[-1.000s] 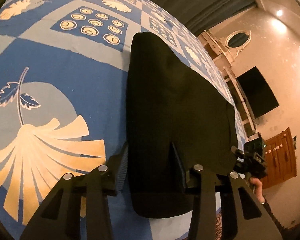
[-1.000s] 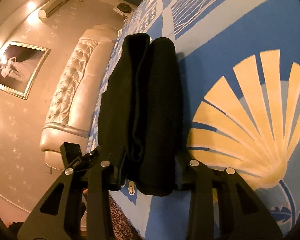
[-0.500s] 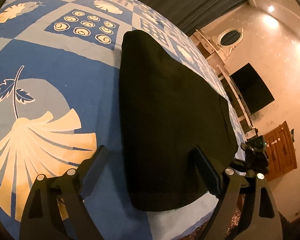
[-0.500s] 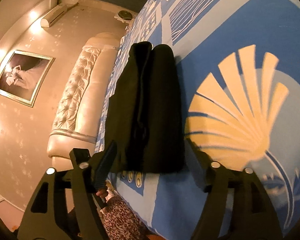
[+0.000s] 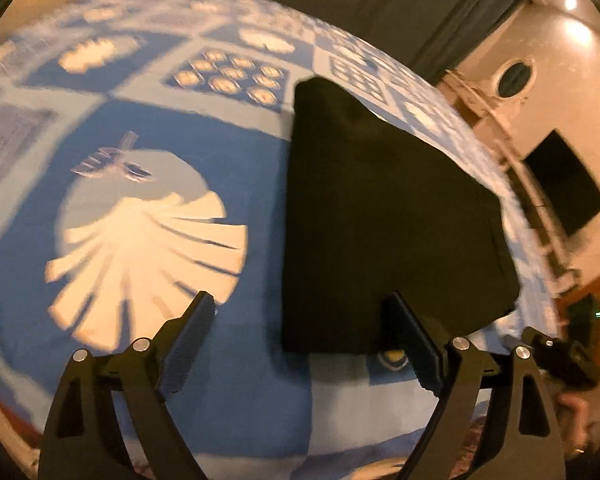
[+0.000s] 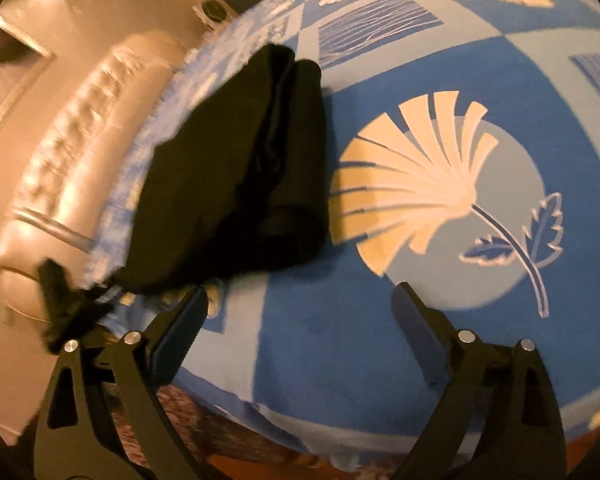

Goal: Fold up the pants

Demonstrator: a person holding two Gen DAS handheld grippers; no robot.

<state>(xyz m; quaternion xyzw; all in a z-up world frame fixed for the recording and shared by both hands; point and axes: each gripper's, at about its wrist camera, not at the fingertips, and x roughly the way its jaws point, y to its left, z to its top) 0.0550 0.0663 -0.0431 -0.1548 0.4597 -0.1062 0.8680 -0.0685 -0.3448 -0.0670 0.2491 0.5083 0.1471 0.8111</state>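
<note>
The folded black pants (image 5: 388, 216) lie near the edge of the blue patterned bedspread (image 5: 236, 148) by a padded headboard (image 6: 80, 136), and the left gripper (image 5: 300, 344) and right gripper (image 6: 300, 332) are both spread wide, holding nothing.

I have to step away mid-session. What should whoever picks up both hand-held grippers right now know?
Left hand-held gripper: open, holding nothing, just short of the near edge of the black pants.
Right hand-held gripper: open, empty, above the blue patterned bedspread, with the pants ahead to its left.
Pants: folded into a compact stack, lying flat near the bedspread's edge; layered edges show in the right wrist view.
Done: the folding looks finished and both grippers are clear of the fabric.
Left: probably only tidying the slightly uneven layers, if wanted.
</note>
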